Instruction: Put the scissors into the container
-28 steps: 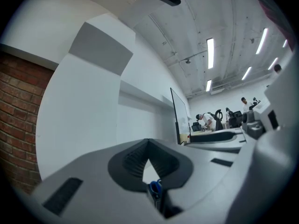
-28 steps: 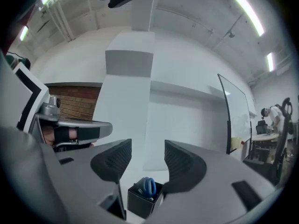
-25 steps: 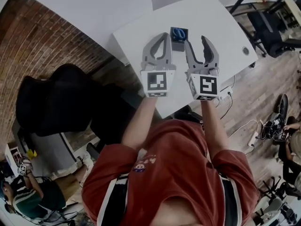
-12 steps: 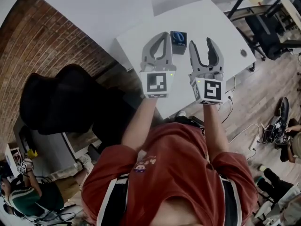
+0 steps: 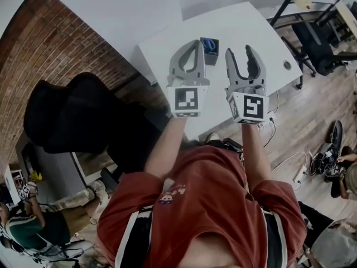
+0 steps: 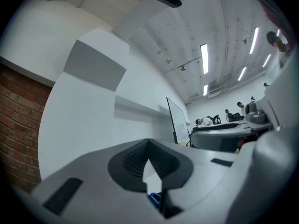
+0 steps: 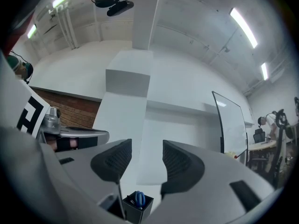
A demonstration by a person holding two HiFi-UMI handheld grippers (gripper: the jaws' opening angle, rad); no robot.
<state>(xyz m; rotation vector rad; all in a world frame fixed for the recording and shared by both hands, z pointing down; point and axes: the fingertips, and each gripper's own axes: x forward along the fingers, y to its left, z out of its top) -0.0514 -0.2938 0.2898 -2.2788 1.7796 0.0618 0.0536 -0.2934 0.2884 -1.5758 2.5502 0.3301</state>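
A small black container (image 5: 210, 53) stands on the white table (image 5: 251, 27), with the blue-handled scissors (image 5: 210, 44) upright inside it. My left gripper (image 5: 196, 42) hovers just left of the container, jaws shut on nothing. My right gripper (image 5: 240, 51) is to the container's right, open and empty. In the right gripper view the container (image 7: 137, 208) and the scissors (image 7: 138, 198) show low between the open right gripper (image 7: 146, 148) jaws. In the left gripper view the left gripper (image 6: 148, 143) has its tips touching, and a bit of blue scissors handle (image 6: 154, 198) peeps out below them.
The table's near edge runs under my grippers, and a round cable hole (image 5: 286, 65) sits at its right end. A black chair (image 5: 72, 116) stands on the left by the brick wall (image 5: 50, 43). Cables and a power strip (image 5: 298, 169) lie on the wooden floor at the right.
My right gripper has drawn a little to the right, away from the container, still open. The left gripper stays shut beside the container. The scissors rest in the container throughout.
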